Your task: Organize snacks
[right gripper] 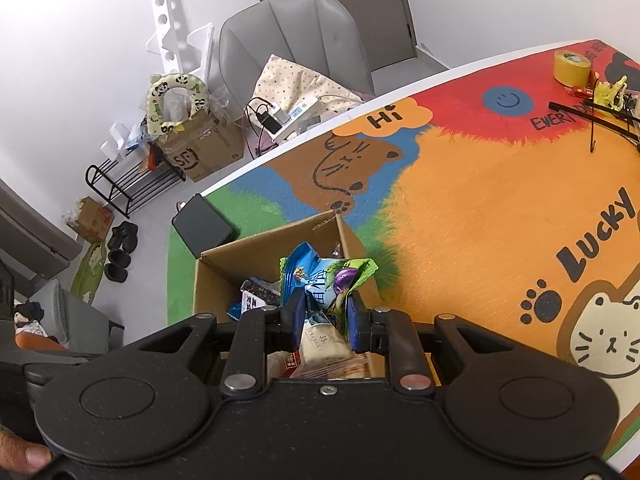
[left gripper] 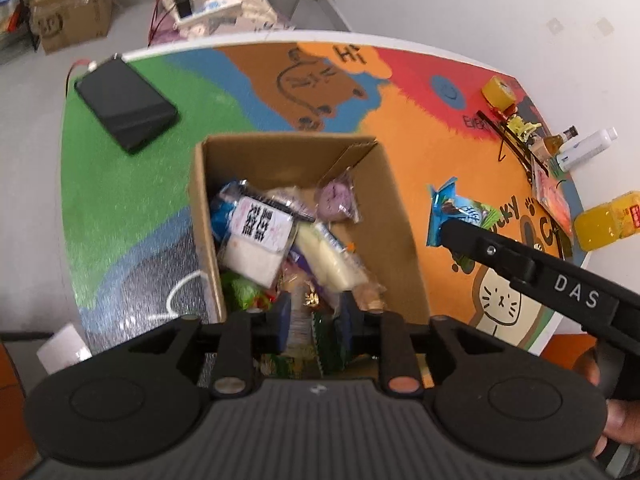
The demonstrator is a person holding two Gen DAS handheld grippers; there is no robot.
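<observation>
An open cardboard box [left gripper: 288, 139] stands on the colourful table mat [left gripper: 400, 140] and holds several snacks. Among them are a white packet with black print [left gripper: 262, 226], a purple round snack [left gripper: 336, 200] and a pale yellow packet [left gripper: 328, 258]. My left gripper [left gripper: 314, 312] hangs over the box's near end, its jaws a narrow gap apart above the packets lying there. My right gripper [right gripper: 322, 318] is shut on a blue and green snack packet [right gripper: 320, 280] above the right wall of the box [right gripper: 264, 240]. In the left wrist view that packet [left gripper: 450, 210] hangs just right of the box.
A black flat device [left gripper: 128, 104] lies on the green corner of the mat. A yellow tape roll [left gripper: 498, 92], black sticks [left gripper: 516, 148], a white bottle [left gripper: 588, 146] and a yellow drink [left gripper: 608, 220] crowd the right edge. A grey chair [right gripper: 296, 32] stands behind the table.
</observation>
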